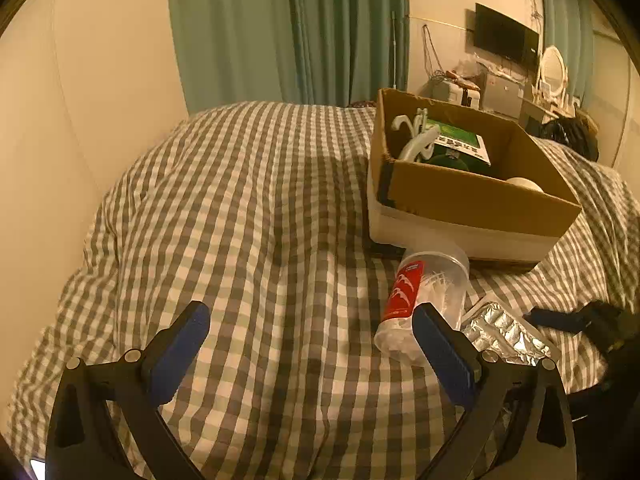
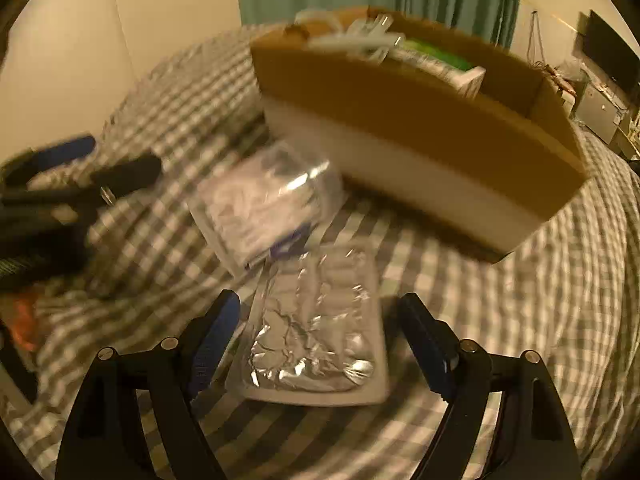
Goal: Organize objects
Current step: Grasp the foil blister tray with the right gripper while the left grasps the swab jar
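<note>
A foil blister pack (image 2: 316, 340) lies flat on the checked duvet (image 2: 520, 320), between the fingers of my right gripper (image 2: 320, 304), which stands open around it without pinching it. Just beyond lies a clear plastic jar (image 2: 264, 204) with a red label (image 1: 404, 292), on its side against the cardboard box (image 1: 472, 196). My left gripper (image 1: 310, 316) is open and empty over bare duvet, its right finger (image 1: 440, 344) overlapping the jar. The blister pack (image 1: 504, 332) shows to the jar's right. The right wrist view is motion-blurred.
The box (image 2: 400, 120) holds white hangers (image 1: 416, 136), a green packet (image 1: 460, 140) and a white roll (image 1: 524, 184). A wall runs along the bed's left side and green curtains (image 1: 288, 28) hang behind. A cluttered desk with a monitor (image 1: 504, 36) stands far right.
</note>
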Tool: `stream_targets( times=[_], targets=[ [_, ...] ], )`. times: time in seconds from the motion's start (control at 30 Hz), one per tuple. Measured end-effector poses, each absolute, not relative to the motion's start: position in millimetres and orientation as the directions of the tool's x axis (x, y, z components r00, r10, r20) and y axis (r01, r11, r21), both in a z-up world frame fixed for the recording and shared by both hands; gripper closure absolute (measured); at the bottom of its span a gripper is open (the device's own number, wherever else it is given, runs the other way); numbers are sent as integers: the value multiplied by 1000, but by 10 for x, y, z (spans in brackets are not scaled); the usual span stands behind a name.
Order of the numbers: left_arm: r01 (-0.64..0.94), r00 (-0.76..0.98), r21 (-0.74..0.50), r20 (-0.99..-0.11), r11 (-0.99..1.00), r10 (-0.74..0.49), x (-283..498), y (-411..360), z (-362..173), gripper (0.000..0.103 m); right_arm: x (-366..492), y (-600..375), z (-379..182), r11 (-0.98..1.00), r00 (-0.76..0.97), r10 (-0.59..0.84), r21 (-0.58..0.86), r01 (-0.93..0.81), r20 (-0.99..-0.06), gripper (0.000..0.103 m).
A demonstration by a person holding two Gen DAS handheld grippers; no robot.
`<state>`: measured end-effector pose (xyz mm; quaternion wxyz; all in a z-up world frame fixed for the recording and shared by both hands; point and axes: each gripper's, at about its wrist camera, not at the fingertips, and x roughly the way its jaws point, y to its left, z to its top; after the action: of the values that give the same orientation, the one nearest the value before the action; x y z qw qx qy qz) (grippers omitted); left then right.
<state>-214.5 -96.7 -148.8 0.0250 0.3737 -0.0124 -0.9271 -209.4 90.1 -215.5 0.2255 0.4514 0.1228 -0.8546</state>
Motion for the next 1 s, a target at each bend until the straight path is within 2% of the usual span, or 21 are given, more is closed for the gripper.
stream_targets(
  times=[0.17, 0.23, 0.5, 0.7, 0.97, 1.0],
  targets=[
    [35, -698, 23, -715, -999, -41, -2176, -1005, -1583, 0, -2010, 808, -2237, -846, -526, -220, -109, 523, -822, 20],
    [28, -694, 30, -719, -999, -42, -2174, -985, -1602, 0, -1990, 833, -2234, -848, -538, -198, -132, 514, -819, 33],
    [-33, -687, 85, -726, -996, -39, -2171, -766, -1681, 0, -1982, 1240, -1972, -888, -574, -195, -105, 447, -795, 34],
    [-116, -671, 51, -740, -992, 40, -2302, -518, -1733, 0, -2072, 1614, -1755, -924, -613, -201, -60, 378, -764, 34],
    [-184, -640, 37, -763, -982, 91, -2611, -316, -1940, 0, -2165, 1706, -1798, -928, -590, -230, -8, 373, -774, 34],
    [-189, -625, 28, -775, -982, 98, -2641, -314, -1977, 3, -2171, 1712, -1811, -928, -586, -233, -3, 374, -776, 34]
  ],
)
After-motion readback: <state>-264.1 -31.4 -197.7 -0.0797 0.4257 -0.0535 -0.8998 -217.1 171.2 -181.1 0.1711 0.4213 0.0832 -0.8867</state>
